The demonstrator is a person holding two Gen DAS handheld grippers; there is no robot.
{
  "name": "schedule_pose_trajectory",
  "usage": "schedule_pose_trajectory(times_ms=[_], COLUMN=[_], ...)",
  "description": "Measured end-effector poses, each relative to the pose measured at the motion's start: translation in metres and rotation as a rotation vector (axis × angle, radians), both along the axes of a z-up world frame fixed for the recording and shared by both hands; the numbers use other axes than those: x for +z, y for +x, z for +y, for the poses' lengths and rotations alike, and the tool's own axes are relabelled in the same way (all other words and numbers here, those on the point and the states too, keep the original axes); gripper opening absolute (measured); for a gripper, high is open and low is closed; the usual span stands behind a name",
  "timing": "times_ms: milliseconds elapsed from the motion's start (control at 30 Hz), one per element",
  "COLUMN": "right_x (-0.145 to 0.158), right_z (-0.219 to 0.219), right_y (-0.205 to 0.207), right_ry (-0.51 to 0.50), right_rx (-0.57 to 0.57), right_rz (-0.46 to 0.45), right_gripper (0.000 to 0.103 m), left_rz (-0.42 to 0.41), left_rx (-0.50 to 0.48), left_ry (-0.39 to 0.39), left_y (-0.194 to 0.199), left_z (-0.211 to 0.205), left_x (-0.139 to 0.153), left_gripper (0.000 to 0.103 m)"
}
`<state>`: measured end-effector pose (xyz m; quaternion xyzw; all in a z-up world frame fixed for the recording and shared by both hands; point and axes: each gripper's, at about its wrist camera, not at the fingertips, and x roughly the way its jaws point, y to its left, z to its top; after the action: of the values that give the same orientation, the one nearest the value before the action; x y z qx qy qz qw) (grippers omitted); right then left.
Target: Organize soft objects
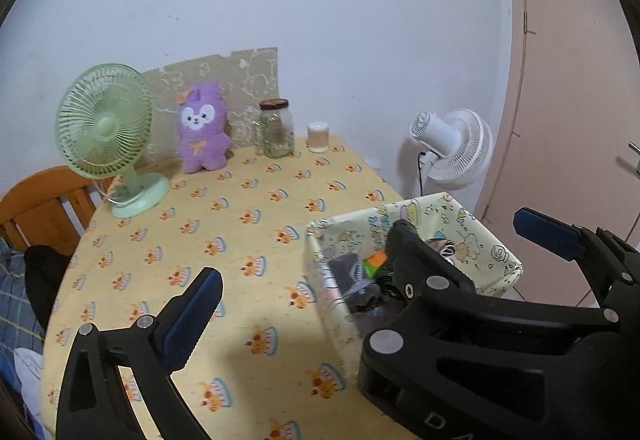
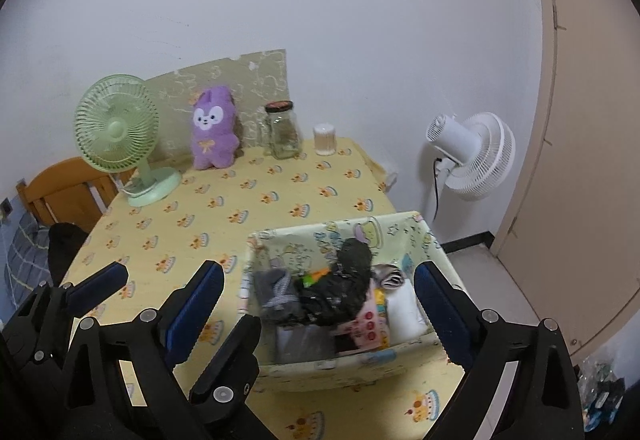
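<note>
Below both claws, table under a yellow cake-print cloth. Directly ahead of the right claw, framed between its fingers, fabric bin packed with soft things: black cloth, grey fabric, white roll. Left claw just beside, fingers interleaved with the right's. Both spread wide, pinching nothing. Far ahead by the wall: green fan, purple plush, jar.

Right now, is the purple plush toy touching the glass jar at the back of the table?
Apart. The right wrist view shows the plush toy and the glass jar standing side by side with patterned backing board visible in the gap between them.
</note>
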<state>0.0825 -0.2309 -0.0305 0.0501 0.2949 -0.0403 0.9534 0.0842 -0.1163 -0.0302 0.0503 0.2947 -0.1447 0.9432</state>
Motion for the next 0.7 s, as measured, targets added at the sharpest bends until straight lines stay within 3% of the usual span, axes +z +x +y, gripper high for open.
schedule_pose_trajectory(times_ms=[700], right_x=[0.047], right_z=[0.063], right_y=[-0.049], right_ry=[0.003], right_rx=[0.107], right_rz=[-0.142], right_gripper=[0.098], left_rz=[-0.142], left_rx=[0.173], left_ry=[-0.023], left_y=[-0.056], left_z=[0.084], left_x=[0.042], left_gripper=[0.103])
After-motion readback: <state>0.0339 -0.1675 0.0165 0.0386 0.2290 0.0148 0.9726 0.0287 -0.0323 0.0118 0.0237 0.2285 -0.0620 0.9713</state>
